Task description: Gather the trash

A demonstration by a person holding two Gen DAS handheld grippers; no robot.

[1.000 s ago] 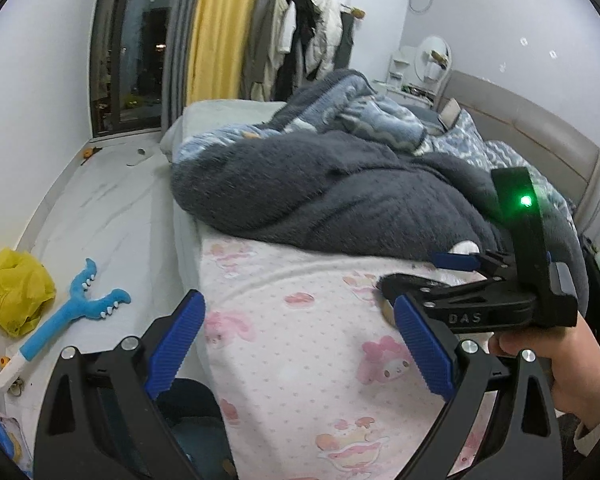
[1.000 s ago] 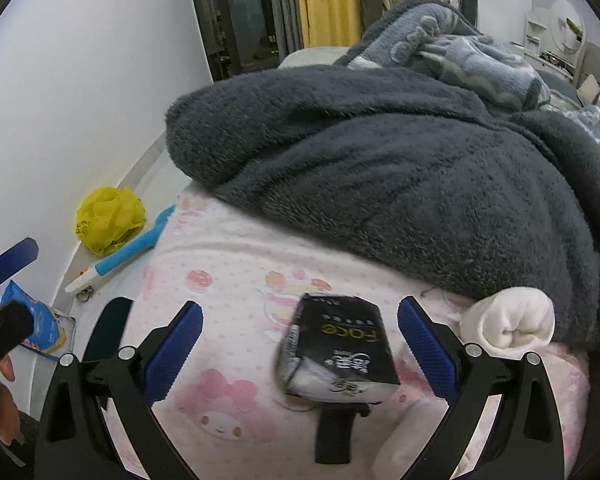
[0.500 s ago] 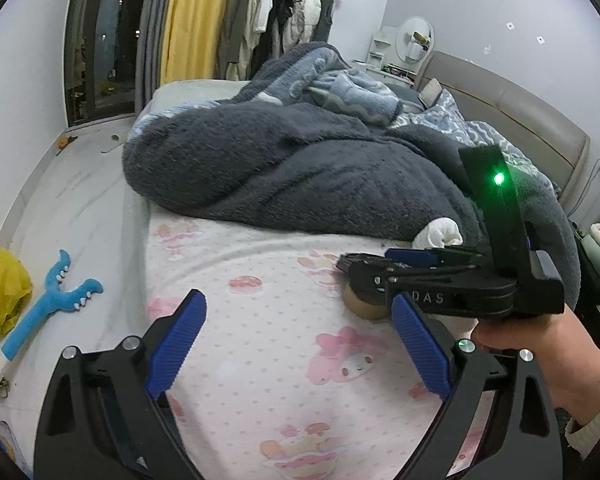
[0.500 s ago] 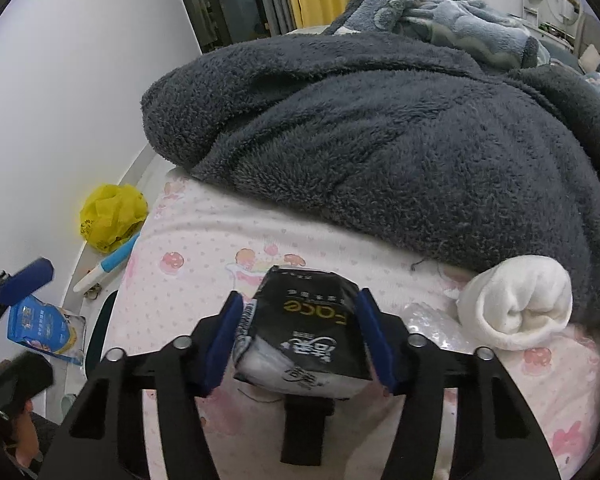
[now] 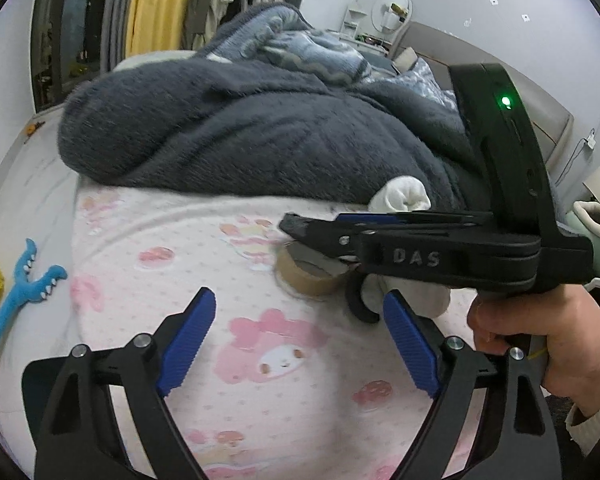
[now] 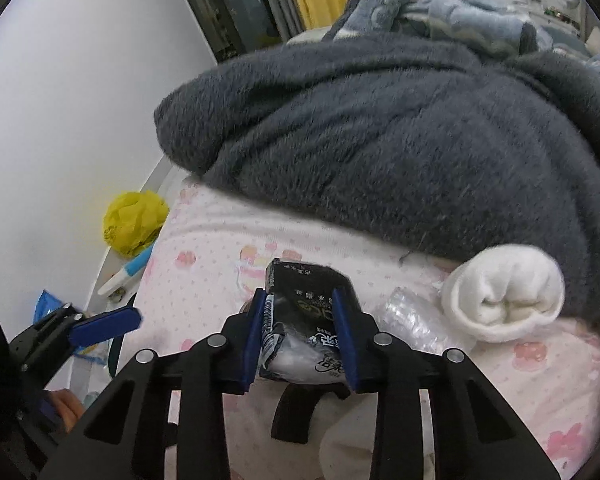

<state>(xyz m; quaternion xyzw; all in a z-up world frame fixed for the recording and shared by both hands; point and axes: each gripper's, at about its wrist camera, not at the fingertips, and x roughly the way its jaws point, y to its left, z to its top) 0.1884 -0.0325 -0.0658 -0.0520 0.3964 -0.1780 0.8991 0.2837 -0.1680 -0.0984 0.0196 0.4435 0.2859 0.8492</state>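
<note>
1. Even, cool indoor light; the far window (image 5: 56,40) is dark.
2. Shadows on the pink bed sheet (image 5: 260,360) are soft and faint.
3. Fisheye bending curves walls; corners are black.
4. Motion blur smears the grey blanket (image 6: 400,140).
5. A green lamp (image 5: 505,101) glares.

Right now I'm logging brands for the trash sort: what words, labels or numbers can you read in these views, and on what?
"DAS": raised letters on the side of the right gripper, seen from the left wrist.
Black tissue pack between the closing right gripper's pads: gold and white print, upside down and creased, not legible.
Blue packet on the floor: too blurred.
</note>
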